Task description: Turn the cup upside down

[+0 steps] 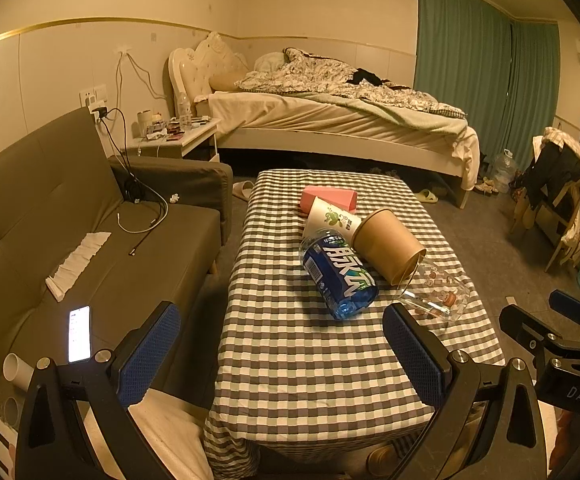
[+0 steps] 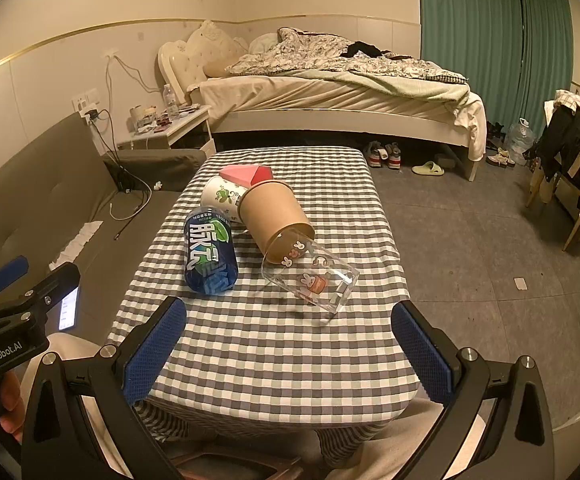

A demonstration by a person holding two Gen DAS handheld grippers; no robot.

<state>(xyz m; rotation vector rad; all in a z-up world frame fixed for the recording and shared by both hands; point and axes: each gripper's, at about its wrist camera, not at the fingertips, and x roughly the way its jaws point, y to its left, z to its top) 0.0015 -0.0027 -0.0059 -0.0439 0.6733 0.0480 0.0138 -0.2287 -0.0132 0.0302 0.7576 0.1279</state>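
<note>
Several cups lie on their sides on the checked table (image 1: 290,360) (image 2: 270,360): a clear glass cup with rabbit prints (image 1: 437,292) (image 2: 313,280), a brown paper cup (image 1: 385,244) (image 2: 274,216), a white paper cup with a green print (image 1: 329,216) (image 2: 220,196) and a blue bottle-like container (image 1: 339,272) (image 2: 210,256). My left gripper (image 1: 282,356) is open and empty above the table's near end. My right gripper (image 2: 290,356) is open and empty, short of the glass cup.
A pink box (image 1: 329,196) (image 2: 246,174) lies behind the cups. A grey sofa (image 1: 70,240) with a lit phone (image 1: 78,334), cables and a tissue stands left. A bed (image 1: 329,112), a nightstand and a chair with clothes (image 2: 569,140) stand beyond.
</note>
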